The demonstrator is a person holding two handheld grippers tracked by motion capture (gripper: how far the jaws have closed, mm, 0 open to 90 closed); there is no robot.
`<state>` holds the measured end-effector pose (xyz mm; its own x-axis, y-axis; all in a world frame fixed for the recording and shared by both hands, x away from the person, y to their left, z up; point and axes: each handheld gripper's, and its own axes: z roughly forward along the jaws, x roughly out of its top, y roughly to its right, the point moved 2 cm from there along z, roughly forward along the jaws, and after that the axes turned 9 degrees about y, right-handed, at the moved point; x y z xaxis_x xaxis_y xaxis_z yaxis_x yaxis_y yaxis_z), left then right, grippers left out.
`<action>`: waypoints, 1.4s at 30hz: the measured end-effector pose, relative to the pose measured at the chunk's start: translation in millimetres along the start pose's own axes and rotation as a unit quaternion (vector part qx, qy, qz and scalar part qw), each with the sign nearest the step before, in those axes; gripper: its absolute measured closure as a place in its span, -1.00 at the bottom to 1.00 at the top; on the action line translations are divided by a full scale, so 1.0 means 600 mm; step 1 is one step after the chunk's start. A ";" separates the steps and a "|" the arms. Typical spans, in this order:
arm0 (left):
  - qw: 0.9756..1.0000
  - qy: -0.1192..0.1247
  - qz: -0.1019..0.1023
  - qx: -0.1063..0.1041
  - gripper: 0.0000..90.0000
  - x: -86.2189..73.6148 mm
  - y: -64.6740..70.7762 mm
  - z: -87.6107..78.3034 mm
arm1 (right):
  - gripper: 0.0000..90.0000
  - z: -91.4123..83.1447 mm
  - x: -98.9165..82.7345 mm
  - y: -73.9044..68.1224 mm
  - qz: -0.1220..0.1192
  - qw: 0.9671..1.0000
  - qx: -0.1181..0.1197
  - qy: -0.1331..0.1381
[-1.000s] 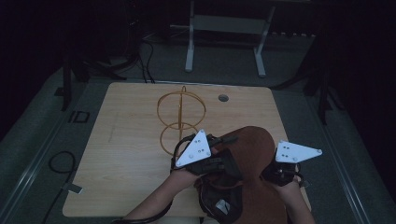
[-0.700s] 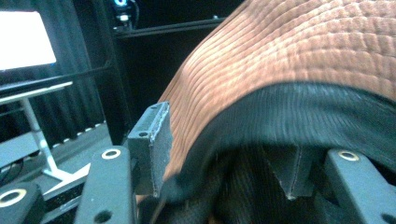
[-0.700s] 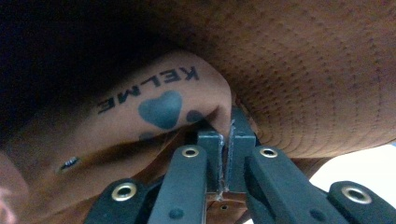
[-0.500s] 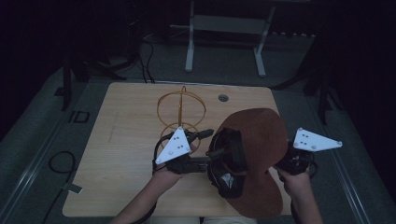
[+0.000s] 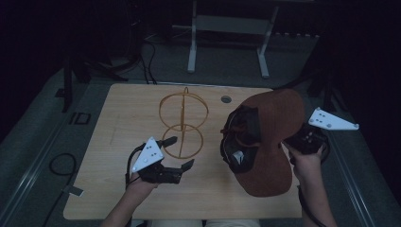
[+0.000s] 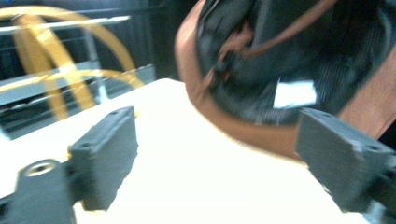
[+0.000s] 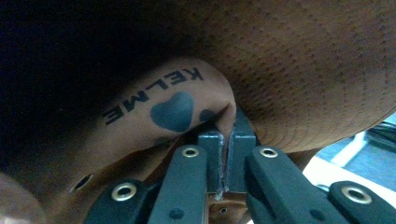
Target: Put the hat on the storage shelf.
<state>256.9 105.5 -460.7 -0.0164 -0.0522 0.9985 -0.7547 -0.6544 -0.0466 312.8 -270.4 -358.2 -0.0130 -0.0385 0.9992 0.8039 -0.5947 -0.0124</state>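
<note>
Two grippers | right gripper (image 7: 226,140) pinches cap (image 5: 272,142) | crown shadowed, interior blurred

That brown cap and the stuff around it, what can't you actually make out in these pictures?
- Cap: in the right gripper view it is cut off by the edges, and its upper left is lost in shadow.
- White label inside the cap: left gripper view, blurred, any print unreadable.
- Gold wire stand: left gripper view, blurred and cut by the top and left edges.
- Right gripper: high view, the cap hides its jaws.
- Room beyond the table: too dark.
</note>
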 end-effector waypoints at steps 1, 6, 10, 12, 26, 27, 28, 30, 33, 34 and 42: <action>1.000 -0.011 0.002 0.011 -0.78 -0.008 -0.005 -0.007 | 0.94 0.003 0.002 0.006 0.003 1.000 -0.003 0.000; 0.998 -0.031 -0.021 0.053 -0.93 -0.059 -0.026 -0.051 | 0.94 0.024 0.014 0.033 -0.002 1.000 -0.029 0.000; 0.995 -0.042 -0.034 0.082 -0.94 -0.103 -0.035 -0.087 | 0.94 0.047 0.026 0.054 -0.002 0.999 -0.045 -0.001; 0.994 -0.046 -0.035 0.092 -0.94 -0.122 -0.034 -0.102 | 0.94 0.061 0.034 0.062 -0.003 0.999 -0.049 -0.004; 0.989 -0.037 -0.065 0.127 -0.94 -0.170 -0.036 -0.155 | 0.94 0.221 0.077 0.056 -0.030 0.998 -0.046 -0.036; 0.989 -0.039 -0.065 0.126 -0.94 -0.171 -0.037 -0.156 | 0.94 0.231 0.079 0.053 -0.027 0.998 -0.041 -0.037; 0.989 -0.037 -0.067 0.126 -0.94 -0.172 -0.038 -0.157 | 0.94 0.244 0.080 0.048 -0.025 0.998 -0.035 -0.039; 0.989 -0.037 -0.068 0.127 -0.94 -0.174 -0.040 -0.159 | 0.94 0.269 0.081 0.036 -0.019 0.999 -0.021 -0.043; 0.988 -0.039 -0.068 0.132 -0.94 -0.175 -0.043 -0.161 | 0.94 0.304 0.078 0.016 -0.020 0.998 -0.003 -0.054; 0.988 -0.040 -0.066 0.133 -0.94 -0.175 -0.045 -0.162 | 0.94 0.315 0.077 0.009 -0.026 0.998 0.003 -0.060; 0.988 -0.034 -0.071 0.132 -0.94 -0.178 -0.050 -0.164 | 0.93 0.392 0.053 -0.022 -0.020 0.992 0.043 -0.115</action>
<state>216.7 205.1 -562.9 0.1291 0.0099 0.9916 -0.5484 -0.8324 0.0797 441.7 -74.6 -317.3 0.0814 0.1734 0.9815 0.8534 -0.5209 0.0213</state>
